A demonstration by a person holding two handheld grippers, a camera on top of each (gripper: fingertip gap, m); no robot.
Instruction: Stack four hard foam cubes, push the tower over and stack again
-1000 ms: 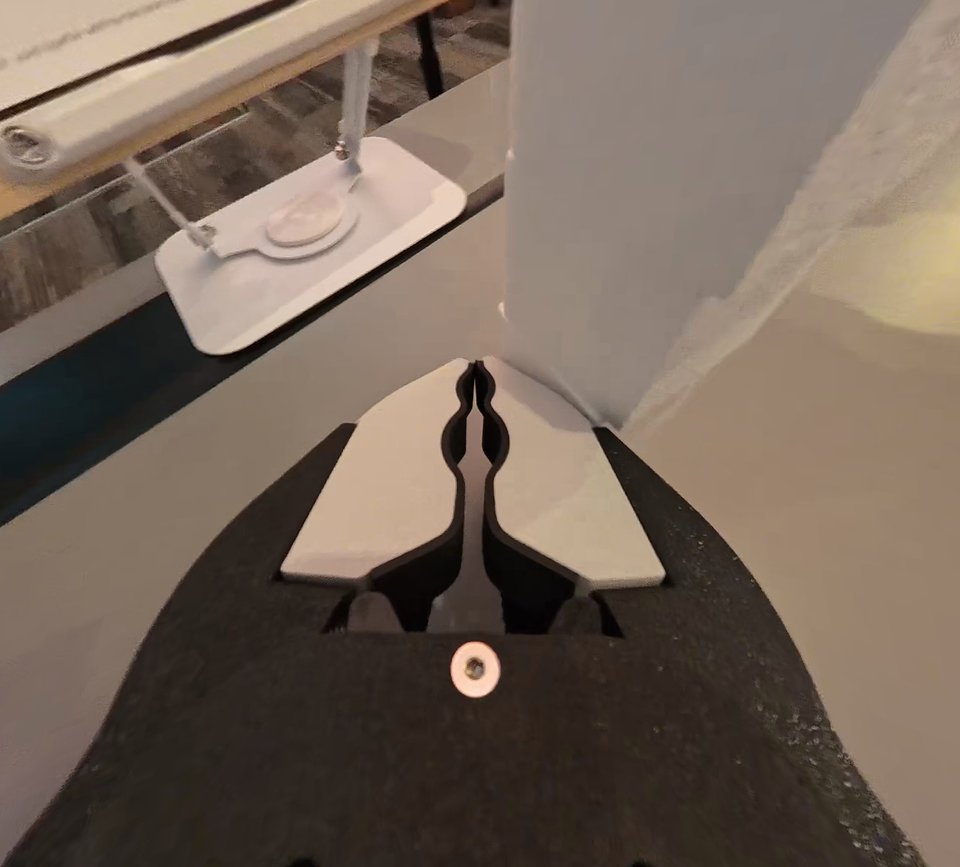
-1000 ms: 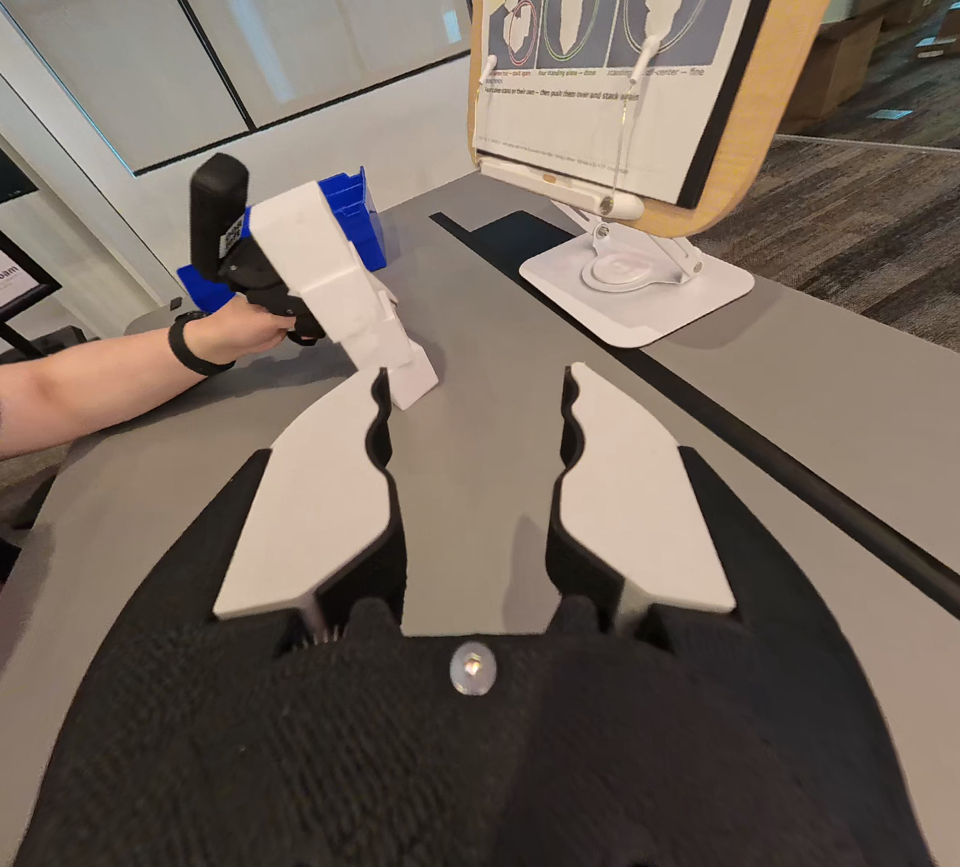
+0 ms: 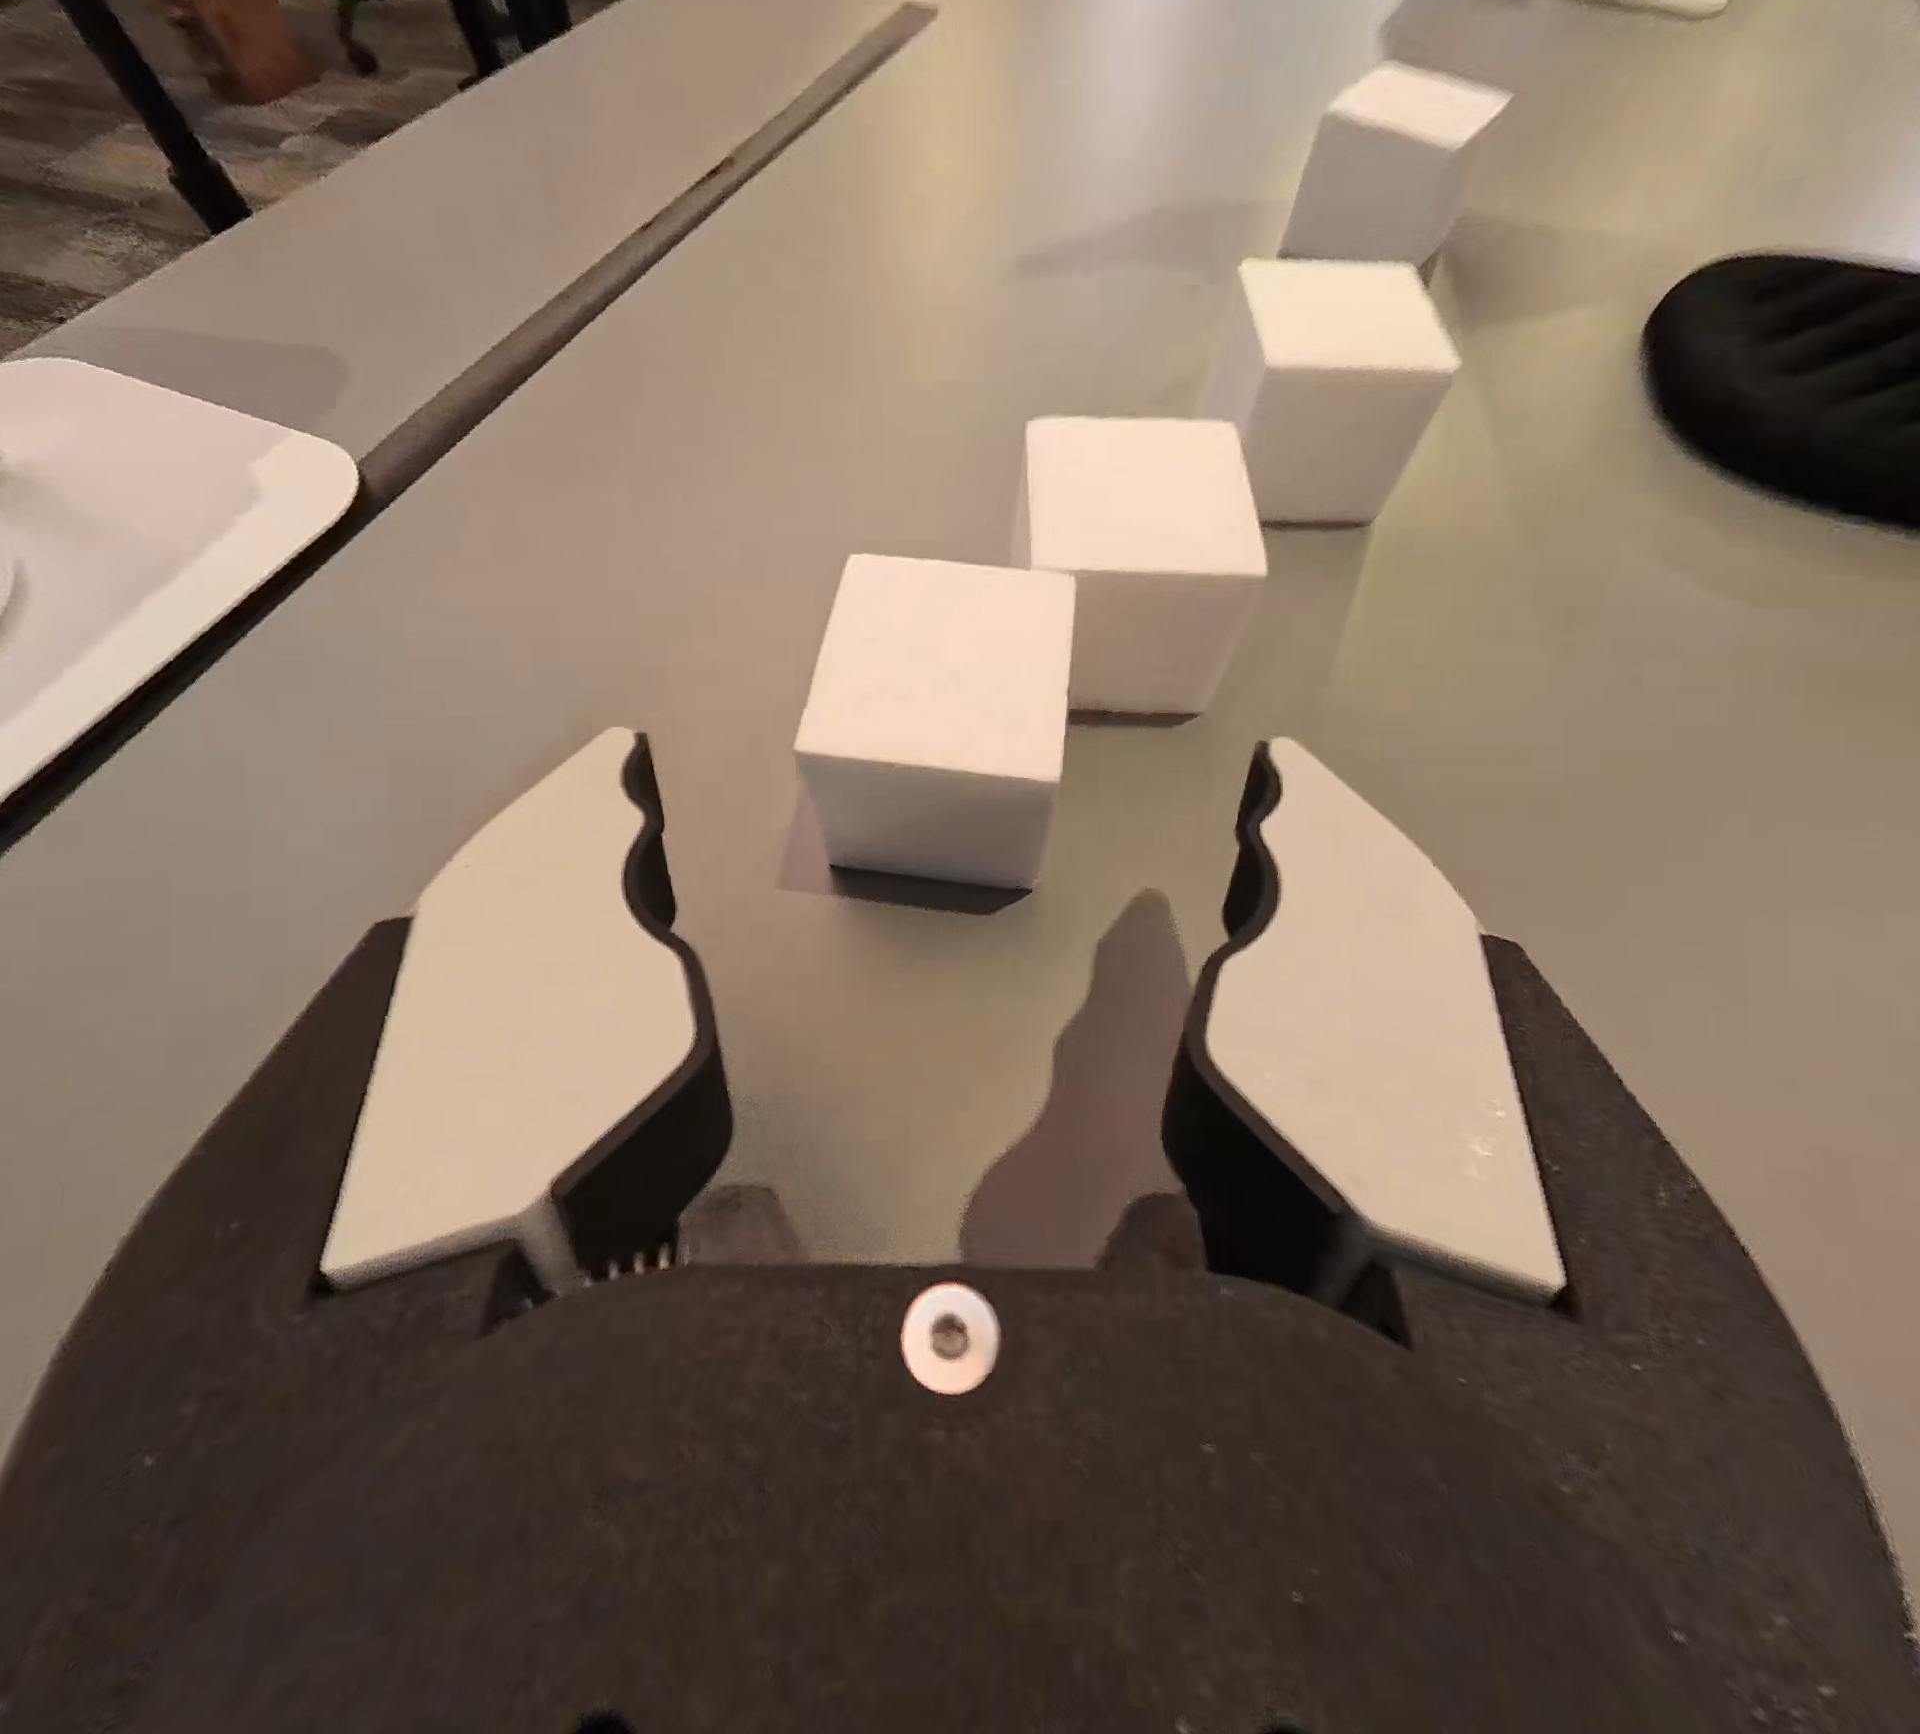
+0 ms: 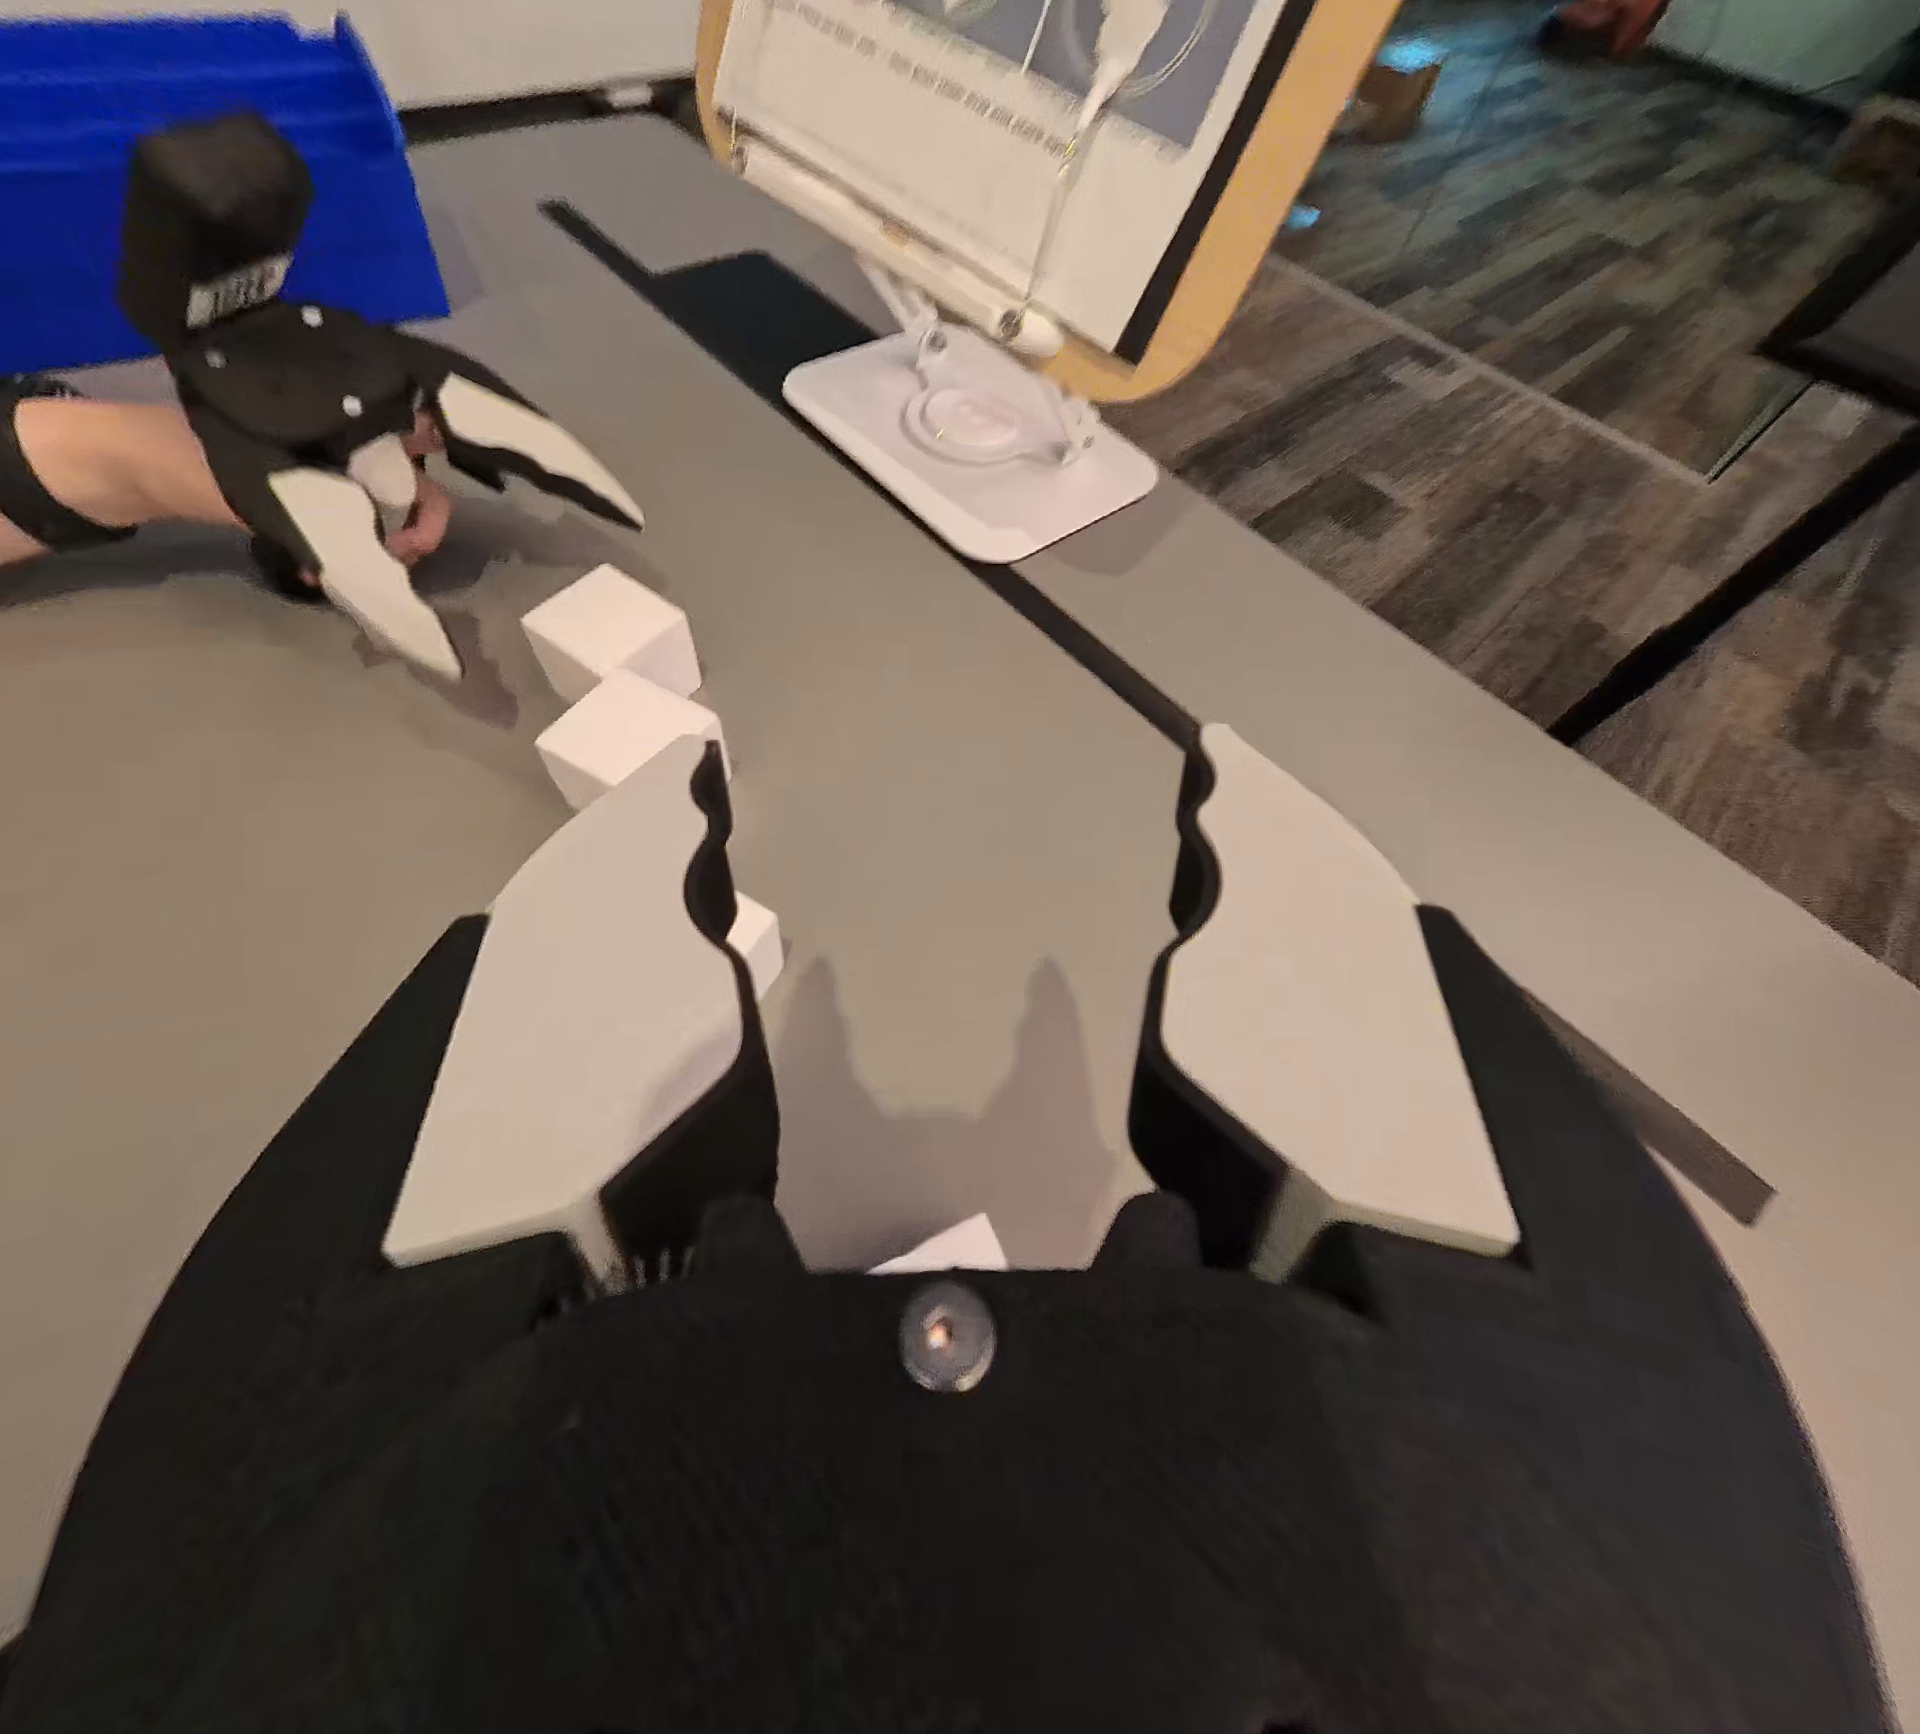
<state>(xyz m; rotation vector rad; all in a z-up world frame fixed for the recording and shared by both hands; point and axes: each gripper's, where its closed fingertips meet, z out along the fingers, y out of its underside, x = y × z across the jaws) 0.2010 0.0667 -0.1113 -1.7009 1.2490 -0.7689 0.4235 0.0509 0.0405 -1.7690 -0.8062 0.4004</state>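
Observation:
Four white foam cubes lie toppled in a diagonal row on the grey table (image 3: 520, 396). In the left wrist view they run from the nearest cube (image 3: 935, 728) past the second (image 3: 1138, 562) and third (image 3: 1340, 391) to the farthest (image 3: 1392, 162). My left gripper (image 3: 948, 744) is open and empty, just short of the nearest cube. It also shows in the right wrist view (image 4: 540, 593), held by a hand. My right gripper (image 4: 958, 741) is open and empty above the row's other end. Two cubes (image 4: 613, 635) (image 4: 623, 739) show whole there; the others are partly hidden behind its left finger and body.
A wooden document stand (image 4: 1299, 126) on a white base (image 4: 977, 479) stands beyond a dark strip (image 4: 1091, 635) across the table. A blue bin (image 4: 208, 157) sits at the far left. The right gripper's black body (image 3: 1787, 396) shows beside the cube row. My right fingertips sit around 30 centimeters from my left ones.
The tower that my shut left gripper pressed against has fallen into a row of cubes. The left gripper has opened and turned towards them. The right gripper has moved closer.

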